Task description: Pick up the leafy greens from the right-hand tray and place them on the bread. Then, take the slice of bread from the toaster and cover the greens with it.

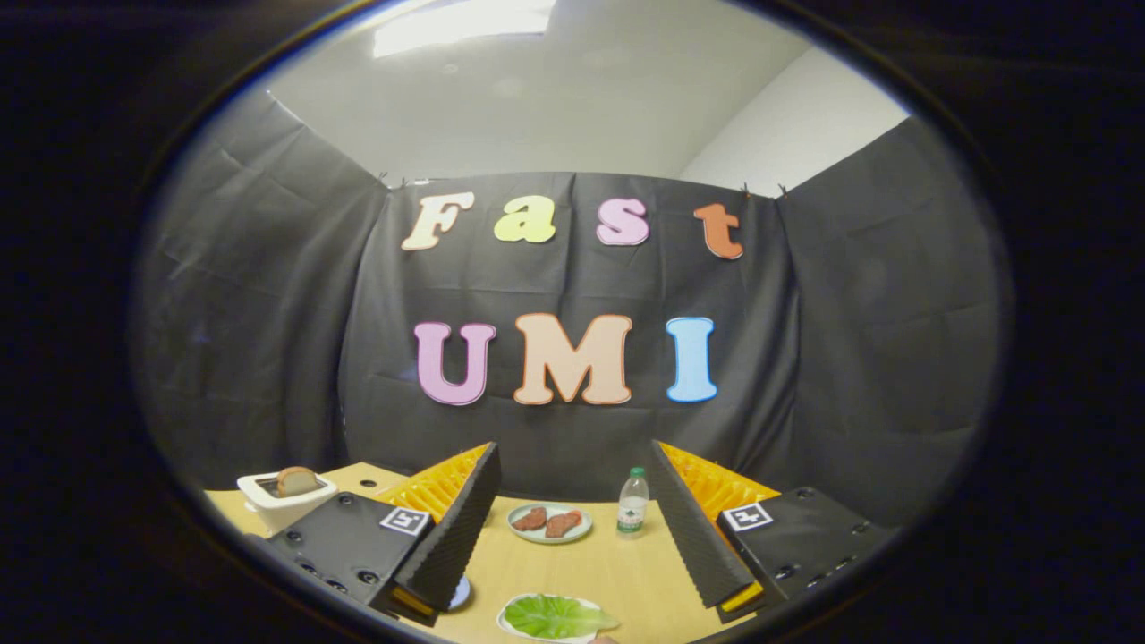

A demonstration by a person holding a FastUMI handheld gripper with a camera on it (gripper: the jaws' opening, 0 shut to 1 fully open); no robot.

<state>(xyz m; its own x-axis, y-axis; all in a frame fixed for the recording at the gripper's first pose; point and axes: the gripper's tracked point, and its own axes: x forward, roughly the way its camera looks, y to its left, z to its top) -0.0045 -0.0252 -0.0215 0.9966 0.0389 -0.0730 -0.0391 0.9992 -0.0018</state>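
My gripper [572, 465] hangs open above the wooden table [590, 563], its two black ribbed fingers [461, 528] spread wide with nothing between them. A green leaf [555, 616] lies on a white tray [514, 604], low between the fingers and close to me. A white toaster [284, 499] stands beyond the left finger, with a slice of bread [295, 480] sticking up from its slot. A sliver of a pale blue plate [460, 592] peeks out under the left finger; whatever lies on it is hidden.
Farther back between the fingers, a pale plate [549, 523] carries two brown meat pieces. A small plastic water bottle [632, 503] stands just right of it. The black cloth wall closes off the table's far side.
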